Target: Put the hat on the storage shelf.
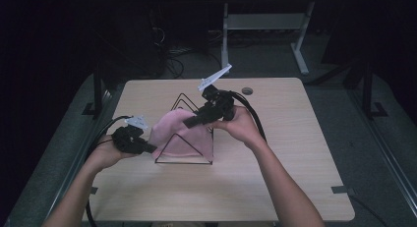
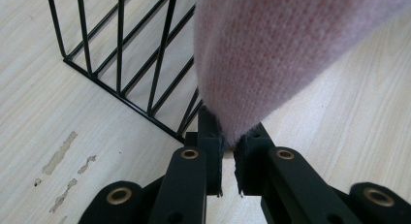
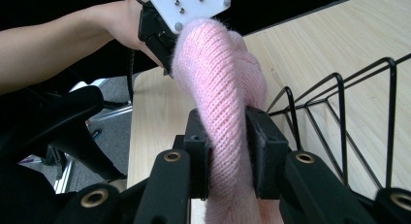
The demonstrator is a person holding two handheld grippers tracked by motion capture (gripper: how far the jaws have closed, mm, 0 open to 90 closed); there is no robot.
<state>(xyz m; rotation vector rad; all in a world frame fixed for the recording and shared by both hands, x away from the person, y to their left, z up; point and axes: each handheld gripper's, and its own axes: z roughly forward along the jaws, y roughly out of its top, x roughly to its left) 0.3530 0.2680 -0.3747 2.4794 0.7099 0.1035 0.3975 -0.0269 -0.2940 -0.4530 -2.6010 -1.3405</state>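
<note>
- Pink knit cloth [image 1: 182,133] was draped over the black wire rack [image 1: 184,156], roughly mid-table, slightly toward the left edge.
- Left tool [image 1: 150,148] sat at the cloth's lower left end; in the left gripper view [image 2: 228,151] its jaws were nearly together, pinching a thin corner of the cloth [image 2: 271,54].
- Right tool [image 1: 189,123] came in from the far-right side, angled down onto the top of the cloth. In the right gripper view [image 3: 228,156] its jaws were clamped on a thick bunched fold of the knit [image 3: 223,103], pads pressed into both sides.
- Rack's wires [image 3: 339,117] ran just beside the right tool; the rack's base corner [image 2: 121,83] rested on the table [image 2: 43,112] next to the left tool.
- A small round dark disc [image 1: 247,91] lay near the table's far edge.
- Table surface showed scuffed patches [image 2: 60,153] near the left tool.
- No readable writing, brand or label anywhere; the white plate [image 3: 186,6] on the left tool showed screws and nothing else.
</note>
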